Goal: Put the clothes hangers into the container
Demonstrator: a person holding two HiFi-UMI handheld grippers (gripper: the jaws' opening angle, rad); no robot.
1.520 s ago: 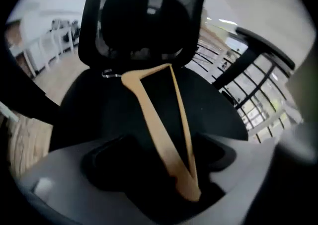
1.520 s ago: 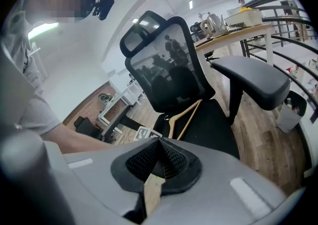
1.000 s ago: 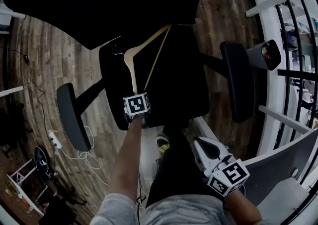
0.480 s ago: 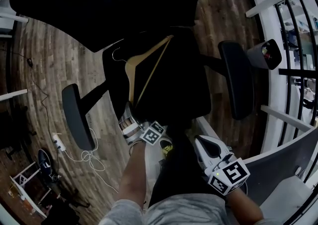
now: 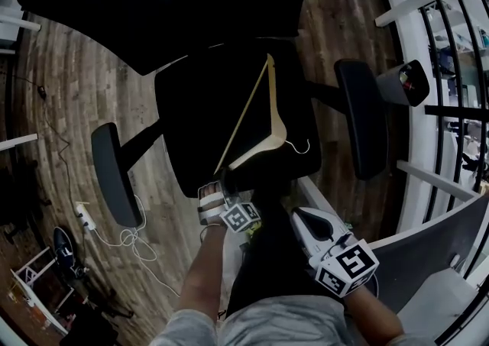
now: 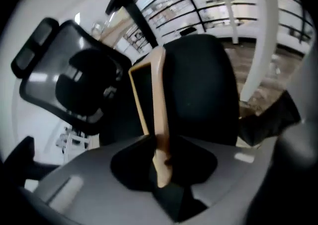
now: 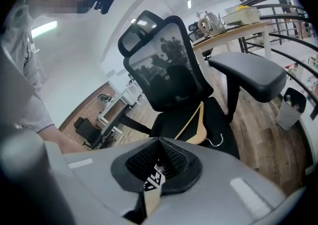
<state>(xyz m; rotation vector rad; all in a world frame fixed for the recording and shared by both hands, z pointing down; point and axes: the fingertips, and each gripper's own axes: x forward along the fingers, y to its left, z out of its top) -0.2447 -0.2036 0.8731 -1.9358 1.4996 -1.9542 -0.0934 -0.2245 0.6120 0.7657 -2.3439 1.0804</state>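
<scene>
One wooden clothes hanger (image 5: 260, 152) over the black chair seat (image 5: 199, 108), clamped at one shoulder tip by the left hand-held gripper (image 5: 220, 188), jaws just closed further onto it. Wire hook (image 5: 302, 146) toward the right armrest (image 5: 365, 130). Right hand-held gripper (image 5: 304, 218) apart from the hanger, jaws together.

In the head view the near end of the hanger (image 5: 260, 152) is covered by the left gripper (image 5: 218, 190); its jaws, which have just been closing on that end, are hidden under its body. In the left gripper view the hanger is blurred, the hook not shown. The chair back (image 5: 153, 1) is cut by the top edge.
</scene>
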